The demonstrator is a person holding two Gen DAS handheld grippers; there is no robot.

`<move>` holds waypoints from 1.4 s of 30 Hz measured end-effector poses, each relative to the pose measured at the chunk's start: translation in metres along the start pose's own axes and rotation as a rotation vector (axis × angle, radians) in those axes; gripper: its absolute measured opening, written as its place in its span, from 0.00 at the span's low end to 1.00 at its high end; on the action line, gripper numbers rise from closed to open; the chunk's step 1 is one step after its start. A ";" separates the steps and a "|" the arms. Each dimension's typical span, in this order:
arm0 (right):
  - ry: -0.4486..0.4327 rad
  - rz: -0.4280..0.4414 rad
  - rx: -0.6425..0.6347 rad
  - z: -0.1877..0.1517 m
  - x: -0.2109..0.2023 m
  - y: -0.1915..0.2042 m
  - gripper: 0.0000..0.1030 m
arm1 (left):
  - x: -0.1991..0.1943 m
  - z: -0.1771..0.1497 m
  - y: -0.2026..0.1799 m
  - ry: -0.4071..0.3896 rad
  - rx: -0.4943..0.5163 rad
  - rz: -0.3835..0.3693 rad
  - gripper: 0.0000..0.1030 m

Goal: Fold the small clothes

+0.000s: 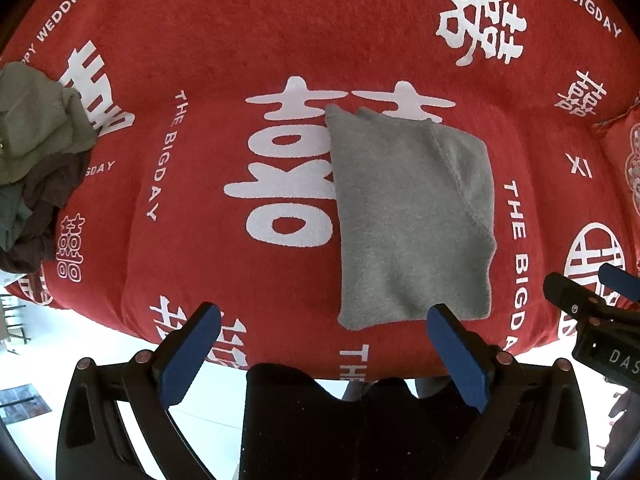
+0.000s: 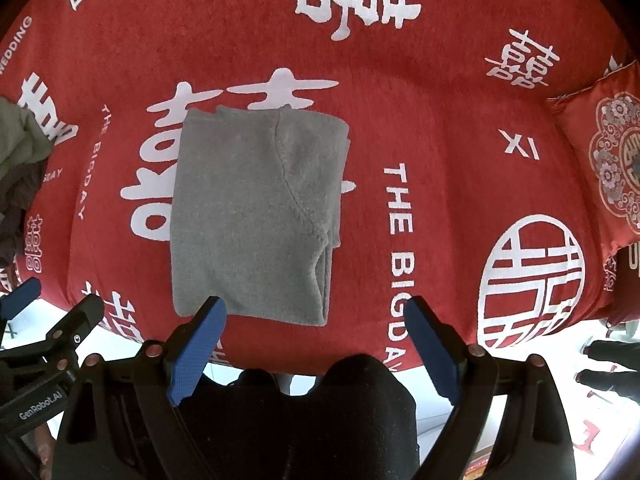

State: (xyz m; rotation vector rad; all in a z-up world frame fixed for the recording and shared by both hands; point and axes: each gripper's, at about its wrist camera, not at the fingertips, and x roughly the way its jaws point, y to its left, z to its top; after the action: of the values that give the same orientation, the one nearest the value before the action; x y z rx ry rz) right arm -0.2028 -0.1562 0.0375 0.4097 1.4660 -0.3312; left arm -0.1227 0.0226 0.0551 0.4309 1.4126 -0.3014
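A grey garment [image 1: 412,216] lies folded into a rectangle on the red cloth-covered table; it also shows in the right wrist view [image 2: 256,216]. My left gripper [image 1: 324,316] is open and empty, hovering just short of the garment's near edge. My right gripper [image 2: 316,312] is open and empty over the garment's near right corner. Each gripper shows at the edge of the other's view: the right gripper [image 1: 592,300] and the left gripper [image 2: 52,312].
A pile of unfolded clothes [image 1: 36,152], green and dark, sits at the table's left edge. A red embroidered cushion [image 2: 612,160] lies at the right. The red table cover [image 1: 280,28] has white lettering. The table's near edge is just below the grippers.
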 end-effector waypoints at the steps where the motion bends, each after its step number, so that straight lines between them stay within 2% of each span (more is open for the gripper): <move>1: -0.001 -0.001 0.001 0.000 0.000 0.000 0.90 | 0.000 0.000 0.000 -0.001 0.000 0.000 1.00; 42: -0.002 -0.013 0.024 -0.002 0.000 0.010 0.90 | 0.002 0.002 -0.001 -0.017 0.019 0.010 1.00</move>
State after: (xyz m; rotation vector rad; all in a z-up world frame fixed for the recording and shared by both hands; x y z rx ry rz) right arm -0.2003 -0.1467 0.0380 0.4186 1.4643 -0.3599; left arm -0.1207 0.0210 0.0531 0.4499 1.3920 -0.3106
